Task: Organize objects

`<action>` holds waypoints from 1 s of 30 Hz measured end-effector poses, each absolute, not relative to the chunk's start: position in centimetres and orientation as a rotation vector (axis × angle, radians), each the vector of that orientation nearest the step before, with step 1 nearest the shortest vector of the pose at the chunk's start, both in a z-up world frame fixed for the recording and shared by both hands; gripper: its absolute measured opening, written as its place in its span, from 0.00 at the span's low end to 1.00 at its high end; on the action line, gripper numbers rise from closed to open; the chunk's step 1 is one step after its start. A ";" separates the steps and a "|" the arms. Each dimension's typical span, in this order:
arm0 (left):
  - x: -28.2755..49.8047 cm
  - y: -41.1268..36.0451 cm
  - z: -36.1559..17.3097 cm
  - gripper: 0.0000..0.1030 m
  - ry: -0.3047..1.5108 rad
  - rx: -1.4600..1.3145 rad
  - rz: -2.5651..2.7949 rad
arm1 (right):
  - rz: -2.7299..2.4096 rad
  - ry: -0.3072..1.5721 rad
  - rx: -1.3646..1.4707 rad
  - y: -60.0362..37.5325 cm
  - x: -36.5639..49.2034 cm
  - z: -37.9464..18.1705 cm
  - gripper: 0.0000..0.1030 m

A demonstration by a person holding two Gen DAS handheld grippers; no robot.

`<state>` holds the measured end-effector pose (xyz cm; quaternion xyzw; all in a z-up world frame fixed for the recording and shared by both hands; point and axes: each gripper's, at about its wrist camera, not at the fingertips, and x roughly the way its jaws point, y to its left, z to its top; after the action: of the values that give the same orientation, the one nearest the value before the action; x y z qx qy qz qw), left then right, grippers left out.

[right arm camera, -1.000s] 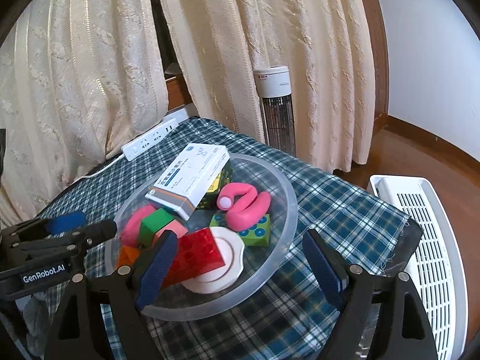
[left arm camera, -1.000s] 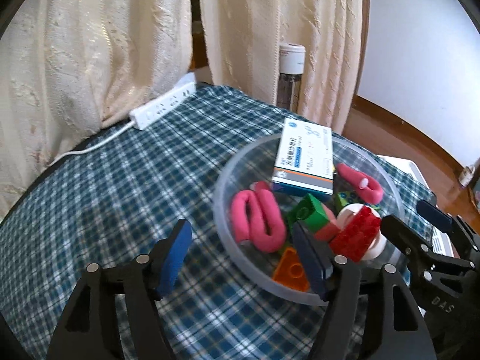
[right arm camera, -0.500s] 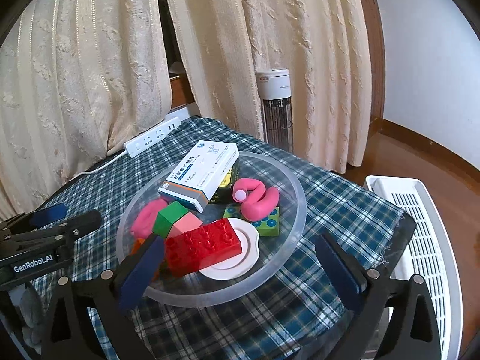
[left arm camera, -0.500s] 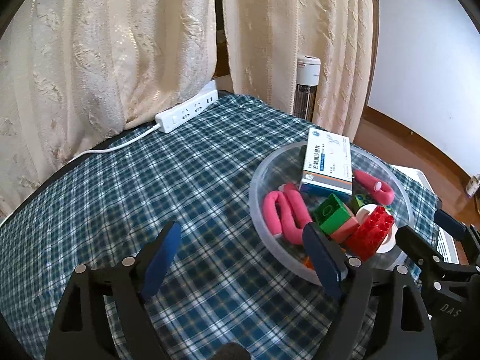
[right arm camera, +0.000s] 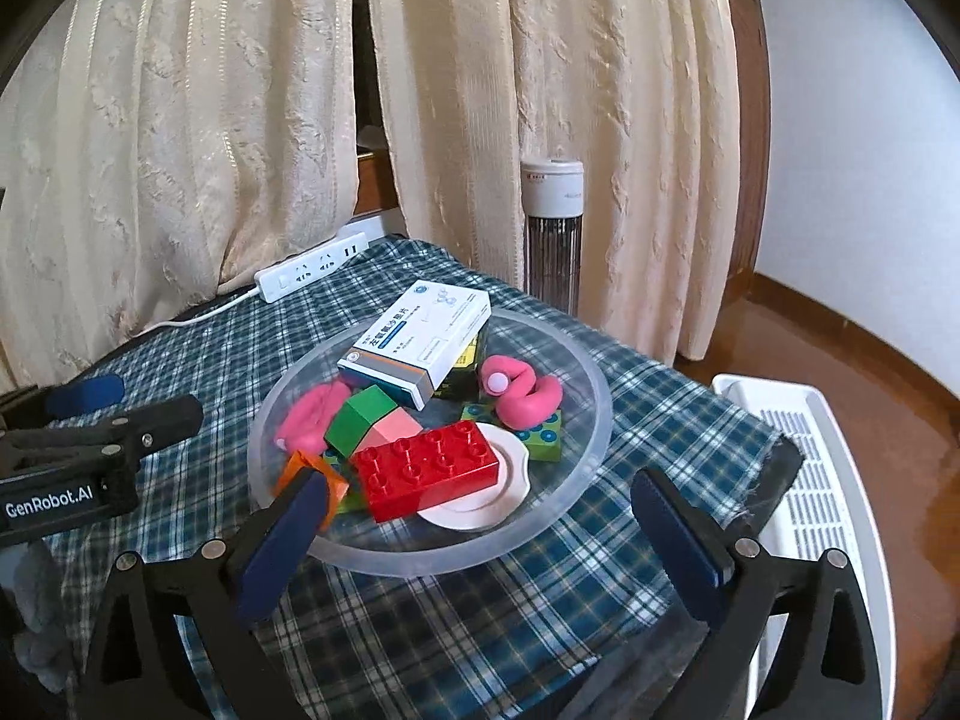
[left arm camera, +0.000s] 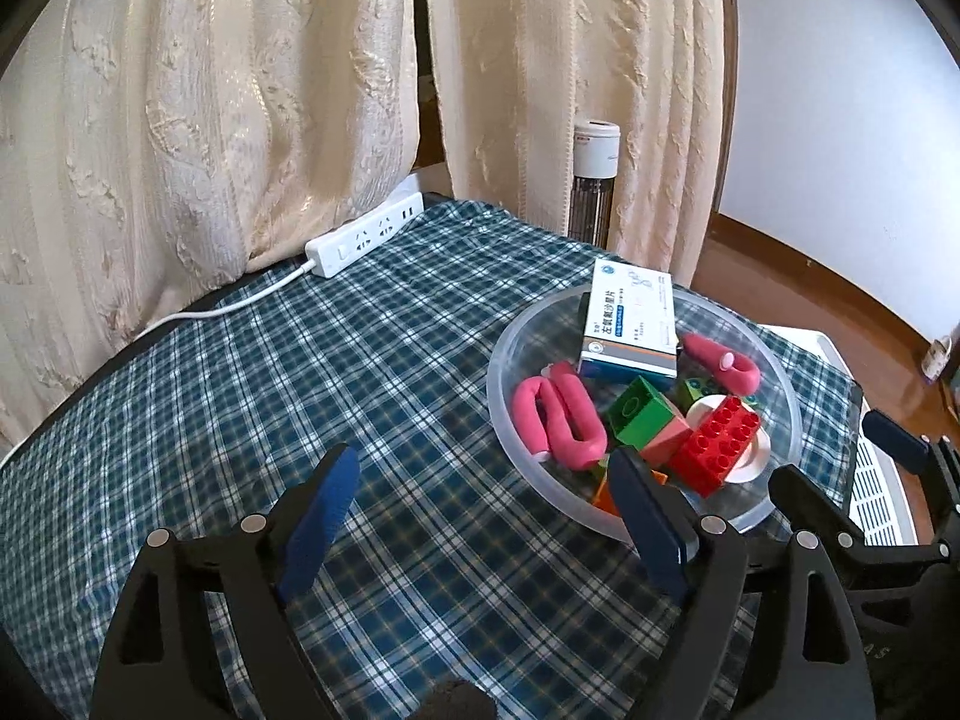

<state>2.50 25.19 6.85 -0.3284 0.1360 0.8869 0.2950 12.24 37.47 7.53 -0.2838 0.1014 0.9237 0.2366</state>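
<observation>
A clear plastic bowl (left arm camera: 498, 384) (right arm camera: 591, 384) stands on the checked tablecloth. It holds a white and blue medicine box (left arm camera: 630, 324) (right arm camera: 420, 342), a red brick (left arm camera: 714, 444) (right arm camera: 429, 468), pink foam rollers (left arm camera: 558, 420) (right arm camera: 522, 390), a green block (left arm camera: 639, 414), an orange piece (right arm camera: 306, 468) and a white disc (right arm camera: 480, 504). My left gripper (left arm camera: 480, 462) is open over the cloth at the bowl's near left rim, holding nothing. My right gripper (right arm camera: 480, 483) is open wide in front of the bowl's near rim, with nothing in it.
A white power strip (left arm camera: 366, 234) with its cable lies at the table's far edge under cream curtains (left arm camera: 210, 90). A tower heater (right arm camera: 552, 228) stands behind the table. A white slatted appliance (right arm camera: 810, 468) sits on the floor past the table's right edge.
Both grippers have pulled back and up from the bowl, which now looks smaller and farther. Both pairs of jaws stand wider than a second ago. The bowl's contents have not moved.
</observation>
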 end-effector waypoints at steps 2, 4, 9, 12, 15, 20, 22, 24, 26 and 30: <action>2.8 25.3 7.0 0.83 0.369 -0.862 2.357 | 2.533 0.265 -0.774 37.3 12.4 7.7 0.99; 3.3 25.4 7.1 0.84 0.381 -0.850 2.353 | 2.535 0.252 -0.774 37.2 12.7 7.7 0.99; 4.0 25.6 7.2 0.84 0.410 -0.837 2.353 | 2.537 0.216 -0.775 36.7 13.1 7.6 0.99; 4.0 25.6 7.2 0.84 0.404 -0.844 2.344 | 2.538 0.198 -0.777 36.5 13.2 7.5 0.99; 4.1 25.5 7.2 0.84 0.398 -0.847 2.334 | 2.540 0.191 -0.783 36.4 13.1 7.4 0.99; 4.2 25.5 7.1 0.84 0.399 -0.853 2.331 | 2.540 0.191 -0.796 36.3 13.1 7.1 0.99; 4.2 25.5 7.1 0.84 0.403 -0.854 2.331 | 2.539 0.192 -0.802 36.3 13.1 7.0 0.99; 4.2 25.5 7.1 0.84 0.404 -0.852 2.330 | 2.539 0.193 -0.805 36.3 13.0 7.0 0.99; 4.2 25.6 7.1 0.84 0.403 -0.853 2.330 | 2.539 0.195 -0.808 36.3 13.0 7.0 0.99; 4.4 25.7 6.9 0.84 0.418 -0.852 2.323 | 2.540 0.196 -0.811 36.3 13.0 6.9 0.99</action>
<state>4.37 25.66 6.85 -0.3228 0.1584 0.8799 0.3106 12.98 36.34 6.94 -0.2952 0.0714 0.9241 0.2319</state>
